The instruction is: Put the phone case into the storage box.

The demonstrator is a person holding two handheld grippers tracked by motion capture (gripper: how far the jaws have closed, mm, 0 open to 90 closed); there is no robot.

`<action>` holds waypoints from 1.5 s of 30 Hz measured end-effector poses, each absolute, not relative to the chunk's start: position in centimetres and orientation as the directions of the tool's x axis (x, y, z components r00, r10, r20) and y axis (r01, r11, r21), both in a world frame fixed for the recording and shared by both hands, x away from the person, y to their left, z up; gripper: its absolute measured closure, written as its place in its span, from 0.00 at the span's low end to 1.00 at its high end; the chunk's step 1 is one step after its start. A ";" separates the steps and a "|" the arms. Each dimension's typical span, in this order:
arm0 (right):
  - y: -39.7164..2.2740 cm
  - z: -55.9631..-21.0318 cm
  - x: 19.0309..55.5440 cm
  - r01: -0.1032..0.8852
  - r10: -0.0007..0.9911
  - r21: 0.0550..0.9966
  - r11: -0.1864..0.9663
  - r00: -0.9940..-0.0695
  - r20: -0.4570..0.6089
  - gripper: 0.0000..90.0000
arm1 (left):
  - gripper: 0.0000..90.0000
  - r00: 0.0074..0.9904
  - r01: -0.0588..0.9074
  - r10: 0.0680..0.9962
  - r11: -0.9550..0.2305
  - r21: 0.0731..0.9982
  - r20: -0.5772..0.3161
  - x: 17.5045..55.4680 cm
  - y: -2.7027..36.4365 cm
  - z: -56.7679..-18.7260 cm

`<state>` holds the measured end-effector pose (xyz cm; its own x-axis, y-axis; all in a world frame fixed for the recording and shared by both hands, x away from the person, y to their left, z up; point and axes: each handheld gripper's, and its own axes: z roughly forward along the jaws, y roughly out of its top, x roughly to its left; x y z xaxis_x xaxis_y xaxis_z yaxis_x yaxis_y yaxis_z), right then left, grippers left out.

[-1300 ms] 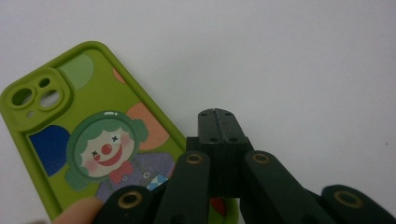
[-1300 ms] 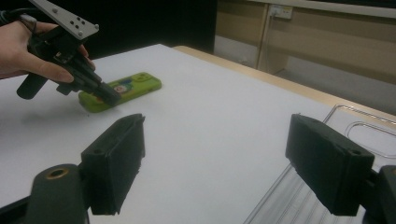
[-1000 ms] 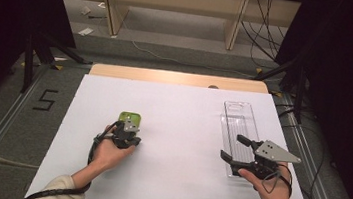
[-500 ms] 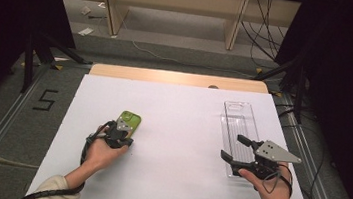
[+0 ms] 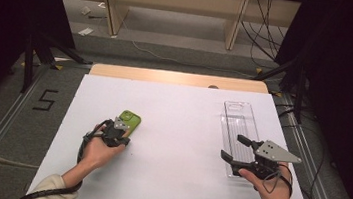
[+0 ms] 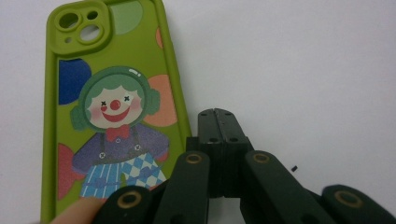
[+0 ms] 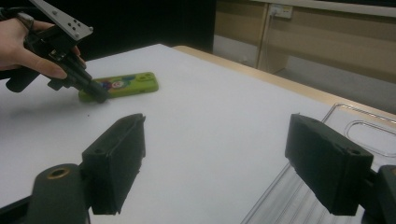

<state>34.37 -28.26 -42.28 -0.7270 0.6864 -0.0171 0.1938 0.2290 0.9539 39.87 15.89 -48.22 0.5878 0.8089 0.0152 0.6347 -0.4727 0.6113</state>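
Left tool (image 6: 218,122) shifted left; green phone case (image 6: 112,112) just beside, jaws closed.

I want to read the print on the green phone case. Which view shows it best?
The left gripper view: the green phone case lies close and flat, its clown print and camera cutouts sharp. The high view shows it small, partly behind the left gripper. The right gripper view shows it far off, at a shallow angle.

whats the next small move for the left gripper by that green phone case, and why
Probably open the jaws and shift the left gripper sideways over the green phone case. The jaws are shut together with nothing between them, tips down at the white table just beside the case's long edge, so no grip is possible yet. The right gripper is open near the clear tray.
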 end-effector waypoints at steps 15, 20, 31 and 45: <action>-28.3 -42.2 34.3 0.190 0.690 0.956 0.225 -0.724 -0.018 0.24 | 0.51 0.587 0.609 0.810 -0.439 0.661 -0.003 39.7 16.7 -46.1; -28.2 -42.2 34.4 0.189 0.688 0.956 0.225 -0.726 -0.019 0.24 | 0.29 0.585 0.593 0.809 -0.471 0.653 0.052 40.5 17.6 -46.1; -28.2 -42.2 34.4 0.188 0.688 0.957 0.223 -0.726 -0.018 0.24 | 0.12 0.559 0.621 0.825 -0.481 0.619 0.081 42.3 18.8 -46.8; -28.2 -42.2 34.4 0.185 0.687 0.958 0.221 -0.727 -0.018 0.24 | 0.09 0.574 0.631 0.815 -0.505 0.588 0.084 43.4 18.7 -47.9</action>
